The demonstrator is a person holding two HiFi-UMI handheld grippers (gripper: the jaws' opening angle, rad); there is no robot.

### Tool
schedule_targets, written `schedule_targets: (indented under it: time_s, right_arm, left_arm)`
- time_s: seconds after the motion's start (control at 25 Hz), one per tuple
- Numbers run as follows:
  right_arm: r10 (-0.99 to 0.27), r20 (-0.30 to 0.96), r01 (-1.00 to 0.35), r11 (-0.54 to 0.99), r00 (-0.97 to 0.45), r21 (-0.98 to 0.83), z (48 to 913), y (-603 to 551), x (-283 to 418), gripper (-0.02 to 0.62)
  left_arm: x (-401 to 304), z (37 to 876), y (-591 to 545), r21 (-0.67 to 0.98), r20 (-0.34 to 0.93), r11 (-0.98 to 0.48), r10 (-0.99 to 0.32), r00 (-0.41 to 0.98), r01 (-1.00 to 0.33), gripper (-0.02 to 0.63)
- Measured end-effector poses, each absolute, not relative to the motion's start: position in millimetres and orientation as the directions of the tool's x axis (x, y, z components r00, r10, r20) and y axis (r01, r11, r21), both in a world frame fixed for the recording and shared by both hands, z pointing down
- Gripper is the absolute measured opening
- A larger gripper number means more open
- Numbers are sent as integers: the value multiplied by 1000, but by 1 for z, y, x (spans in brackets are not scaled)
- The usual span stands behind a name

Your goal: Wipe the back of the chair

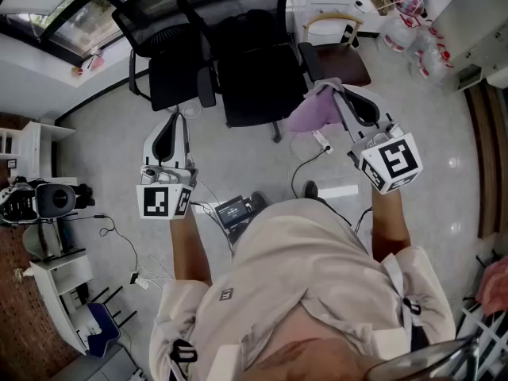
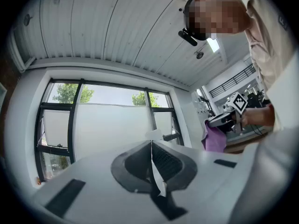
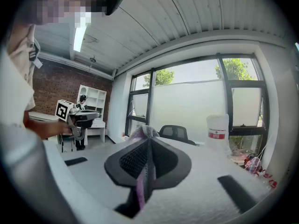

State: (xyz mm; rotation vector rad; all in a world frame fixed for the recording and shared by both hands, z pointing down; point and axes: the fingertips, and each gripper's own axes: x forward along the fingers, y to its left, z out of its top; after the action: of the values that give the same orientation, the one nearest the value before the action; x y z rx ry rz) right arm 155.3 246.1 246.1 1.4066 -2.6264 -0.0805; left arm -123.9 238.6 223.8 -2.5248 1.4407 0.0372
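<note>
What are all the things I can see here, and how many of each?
office chairs: two, black mesh, side by side ahead of the person
armchair: one, wooden arms, dark red seat, right of the black pair
cloth: one, purple, hanging from the right tongs
shelf unit: one, white, far left
jug: one, white with a red label, in front of the window
plastic bags: a few, clear and red, far right corner
cables: several, black and white, on the floor
left tongs: one, grey and black, closed, nothing clearly held
right tongs: one, grey and black, closed on the cloth
</note>
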Motion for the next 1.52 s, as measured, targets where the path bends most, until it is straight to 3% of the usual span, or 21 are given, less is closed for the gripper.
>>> schedule_targets:
  time_s: [0.64,1.24,1.52]
  right_arm:
    - [-841,113,-836,539,-529,103,252,232,154,9]
    - [-870,110,-868,490,-481,77,256,200,74,11]
    - [-851,110,-851,522,-514,62,256,164,79,11]
  left_arm:
    - [-120,233,223,-174,-124,-509,-838,531,-843,8]
    - [-188,239,182,-155,-139,-562,-802,581,-812,8]
    - [-170,241,149,-153,-123,-547,-816,565,-823,8]
